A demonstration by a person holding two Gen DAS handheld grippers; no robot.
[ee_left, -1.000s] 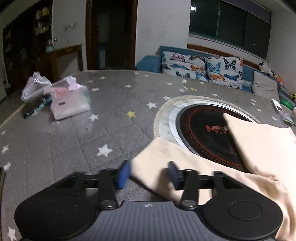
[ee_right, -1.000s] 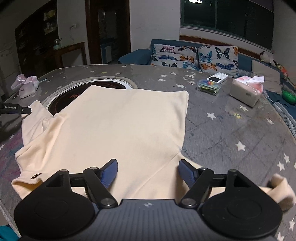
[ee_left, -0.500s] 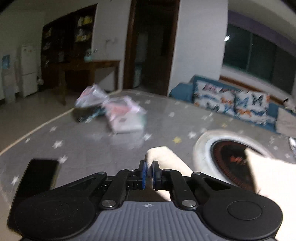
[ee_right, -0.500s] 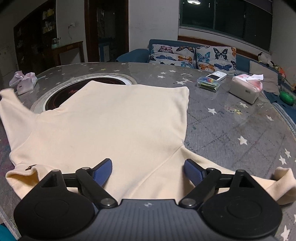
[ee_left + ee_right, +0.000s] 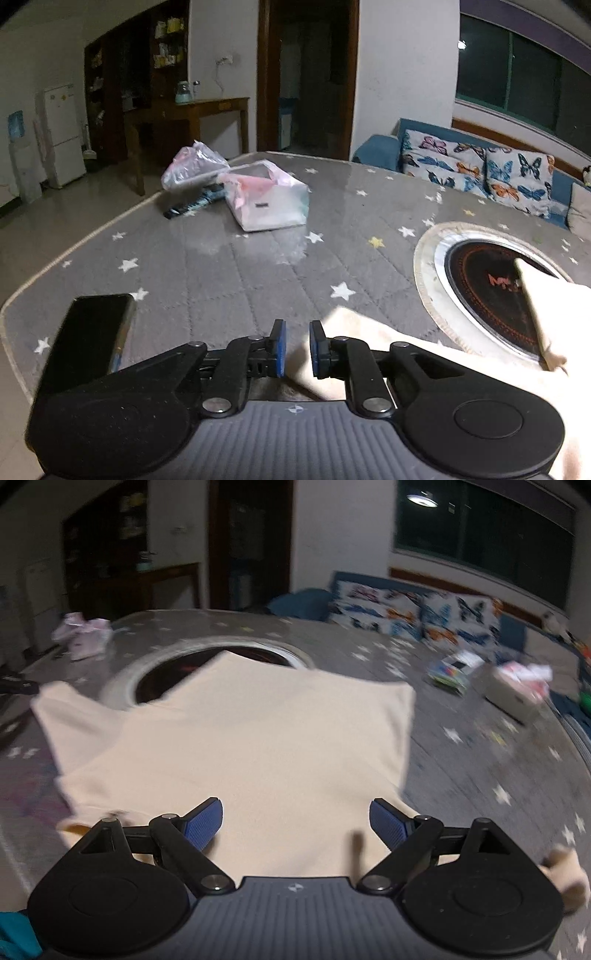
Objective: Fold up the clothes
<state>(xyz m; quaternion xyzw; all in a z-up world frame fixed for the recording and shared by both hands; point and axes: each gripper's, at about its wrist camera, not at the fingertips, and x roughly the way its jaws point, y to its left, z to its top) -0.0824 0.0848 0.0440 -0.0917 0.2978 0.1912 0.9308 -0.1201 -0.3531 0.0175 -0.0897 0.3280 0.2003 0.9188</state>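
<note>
The left gripper has just been opening a little: its blue pads stand a narrow gap apart, and the cream fabric of the garment's sleeve lies below and just right of that gap; whether the right pad touches the cloth cannot be told, and nothing is pinched between them. The right gripper has its jaws spread wide apart, having opened earlier in the last second, and hangs over the near edge of the cream top with neither pad pressing on it. The garment lies spread flat on the grey star-patterned table cover, its far part draped over the round black hotplate sunk in the table. Only the left wrist view shows the dark phone lying near the table's edge beside the gripper, the pink-and-white plastic bag with a second clear bag behind it, a wooden side table and a white fridge at the far wall. Only the right wrist view, which is blurred, shows the whole body of the top, its other sleeve end bunched at the right of the gripper, a tissue box and a small colourful packet on the far right of the table. Both views take in the blue sofa with butterfly cushions.
</note>
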